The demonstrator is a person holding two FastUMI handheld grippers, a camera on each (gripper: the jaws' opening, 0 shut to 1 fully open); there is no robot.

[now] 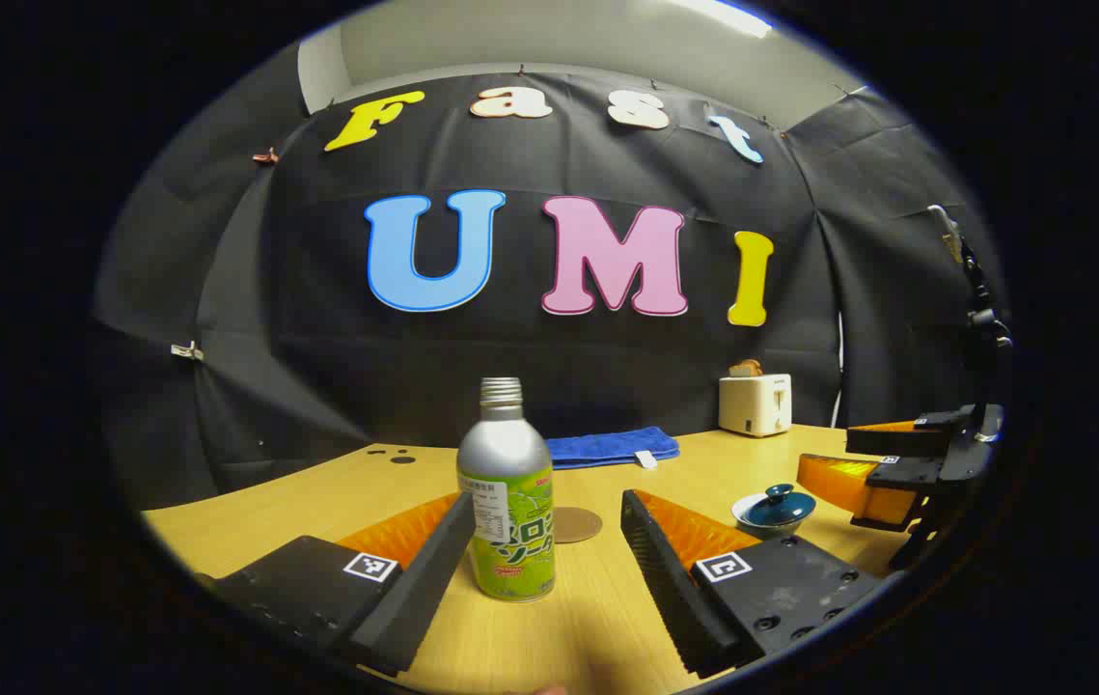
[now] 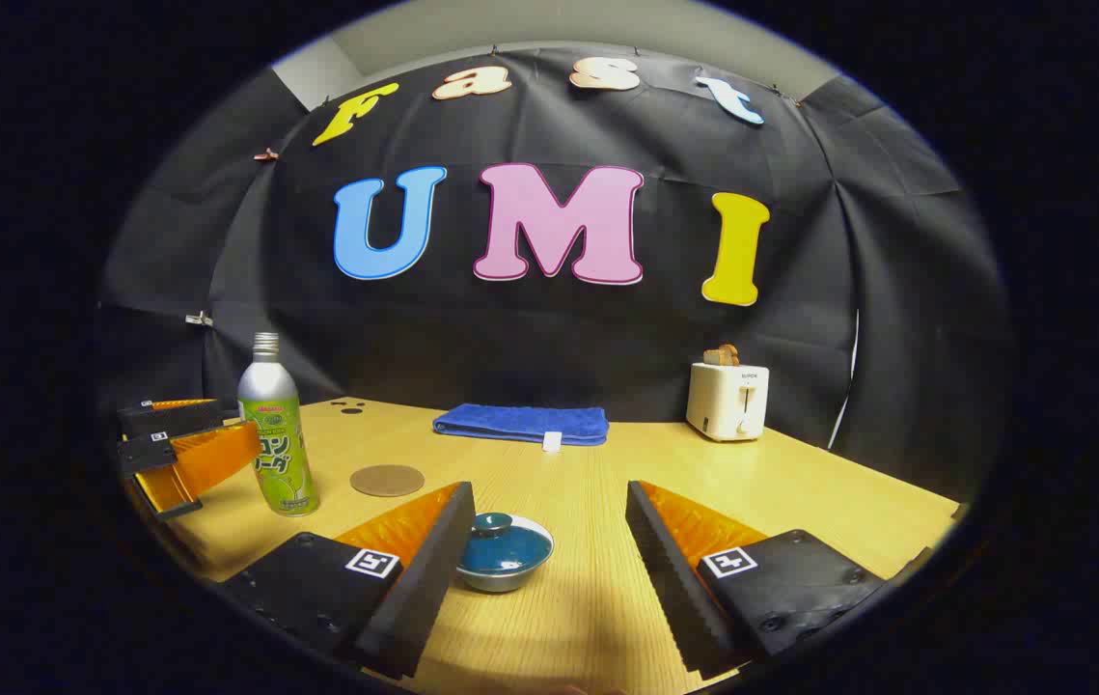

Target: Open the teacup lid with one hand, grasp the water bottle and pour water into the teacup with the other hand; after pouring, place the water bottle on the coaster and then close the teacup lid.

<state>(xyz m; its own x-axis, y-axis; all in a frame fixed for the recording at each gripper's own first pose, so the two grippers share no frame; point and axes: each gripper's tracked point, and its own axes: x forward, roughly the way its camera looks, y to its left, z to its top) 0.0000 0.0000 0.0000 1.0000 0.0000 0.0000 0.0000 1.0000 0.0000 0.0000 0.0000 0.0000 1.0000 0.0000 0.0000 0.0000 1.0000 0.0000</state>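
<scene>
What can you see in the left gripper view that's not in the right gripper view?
Left gripper view: the right gripper, open, off to the side near the teacup, plus a ceiling light. Right gripper view: the left gripper, open, beside the water bottle. Both share the water bottle, the lidded teacup, the coaster, the blue towel, the toaster and the wooden table.
</scene>
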